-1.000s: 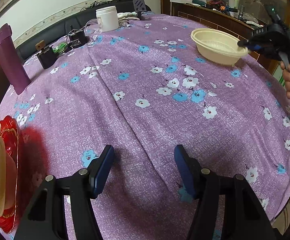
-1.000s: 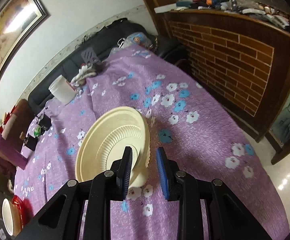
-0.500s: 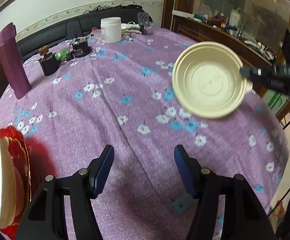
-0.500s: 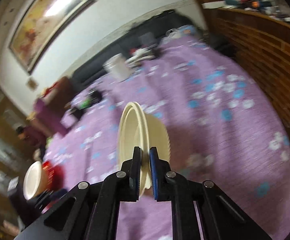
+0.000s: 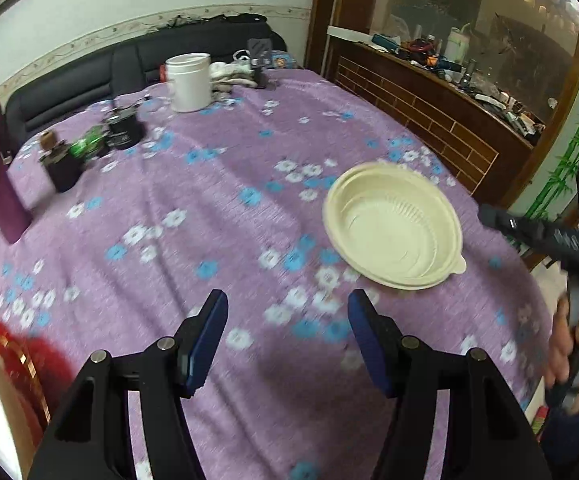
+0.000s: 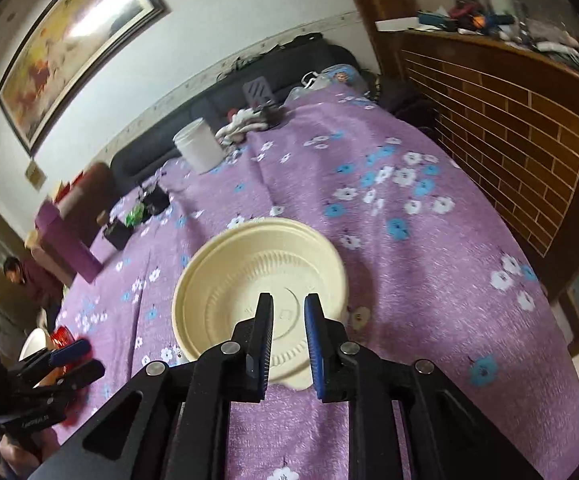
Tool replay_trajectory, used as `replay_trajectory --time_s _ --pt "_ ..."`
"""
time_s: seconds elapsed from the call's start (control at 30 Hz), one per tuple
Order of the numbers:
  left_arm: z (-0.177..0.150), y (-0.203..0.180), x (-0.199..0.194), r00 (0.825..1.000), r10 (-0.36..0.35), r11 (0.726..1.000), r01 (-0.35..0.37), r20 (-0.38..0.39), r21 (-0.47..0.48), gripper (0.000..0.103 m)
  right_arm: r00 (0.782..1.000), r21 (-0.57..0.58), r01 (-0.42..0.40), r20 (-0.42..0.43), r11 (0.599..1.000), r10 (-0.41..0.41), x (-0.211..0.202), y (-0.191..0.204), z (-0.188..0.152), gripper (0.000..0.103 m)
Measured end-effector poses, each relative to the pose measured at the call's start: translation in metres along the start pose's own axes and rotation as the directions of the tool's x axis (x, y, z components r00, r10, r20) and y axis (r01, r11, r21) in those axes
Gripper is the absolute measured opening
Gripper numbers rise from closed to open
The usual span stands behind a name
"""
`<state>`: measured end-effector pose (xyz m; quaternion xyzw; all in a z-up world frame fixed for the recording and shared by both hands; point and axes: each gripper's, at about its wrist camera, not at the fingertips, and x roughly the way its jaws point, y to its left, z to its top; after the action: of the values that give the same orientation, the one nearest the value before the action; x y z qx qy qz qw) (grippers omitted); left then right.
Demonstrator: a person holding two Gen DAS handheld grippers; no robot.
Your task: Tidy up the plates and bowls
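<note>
The right gripper (image 6: 288,300) has just been opening its jaws. They stand a narrow gap apart with nothing pressed between the pads. Its fingers cover the near rim of the cream bowl (image 6: 249,272), so that view does not settle whether they touch it. The left wrist view does: the gripper's tip sits just beside the bowl (image 5: 393,224), apart from it.

The bowl sits on the purple flowered tablecloth (image 5: 209,220), mouth up, on the side near the brick-patterned cabinet (image 5: 429,120). Being round, it has no long axis. A small tab on its rim points toward the right gripper.

The left gripper (image 5: 287,296) holds its jaws wide apart over bare cloth, with nothing between them. A red plate (image 5: 5,352) and something cream beside it are cut off at the left edge and blurred. The hand (image 5: 577,360) on the right gripper is also smeared.
</note>
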<state>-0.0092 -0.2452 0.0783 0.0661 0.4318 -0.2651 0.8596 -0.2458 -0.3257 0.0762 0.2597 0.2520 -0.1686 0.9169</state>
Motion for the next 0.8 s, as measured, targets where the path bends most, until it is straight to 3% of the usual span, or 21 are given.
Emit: replay_trajectory --time_s 0.1,0.2,0.43,0.6,0.63,0.67,0.73,0.8 --pt "0.021 -0.007 0.014 1.0 -0.026 1.0 0.026 -0.009 0.006 0.061 0.998 0.083 -0.07 0.001 0.994 0.07 -0.01 -0.009 -0.003 0.019" --pt "0.05 -0.012 0.042 0.999 -0.031 0.999 0.032 -0.034 0.023 0.061 0.993 0.124 -0.115 -0.005 0.986 0.116 -0.014 -0.011 -0.013 0.03" --pt "0.092 -0.016 0.107 0.987 -0.103 0.994 0.106 -0.124 0.017 0.061 0.988 0.156 -0.14 -0.042 0.978 0.148 -0.005 -0.018 -0.028 0.033" --pt "0.102 -0.03 0.136 0.984 -0.096 0.993 0.105 -0.153 0.052 0.061 0.987 0.175 -0.127 -0.072 0.976 0.141 0.009 -0.023 -0.029 0.033" --pt "0.101 -0.032 0.138 0.983 -0.098 0.993 0.108 -0.158 0.055 0.052 0.988 0.173 -0.122 -0.073 0.977 0.136 0.012 -0.023 -0.028 0.033" --pt "0.099 -0.035 0.139 0.98 -0.115 0.99 0.126 -0.162 0.059 0.038 0.989 0.168 -0.11 -0.075 0.98 0.124 0.014 -0.023 -0.026 0.033" --pt "0.095 -0.038 0.137 0.978 -0.128 0.988 0.141 -0.166 0.068 0.023 0.99 0.165 -0.099 -0.081 0.981 0.113 0.021 -0.022 -0.023 0.033" --pt "0.089 -0.041 0.132 0.982 -0.106 0.989 0.121 -0.156 0.089 0.022 0.992 0.155 -0.078 -0.086 0.985 0.092 0.027 -0.021 -0.022 0.033"
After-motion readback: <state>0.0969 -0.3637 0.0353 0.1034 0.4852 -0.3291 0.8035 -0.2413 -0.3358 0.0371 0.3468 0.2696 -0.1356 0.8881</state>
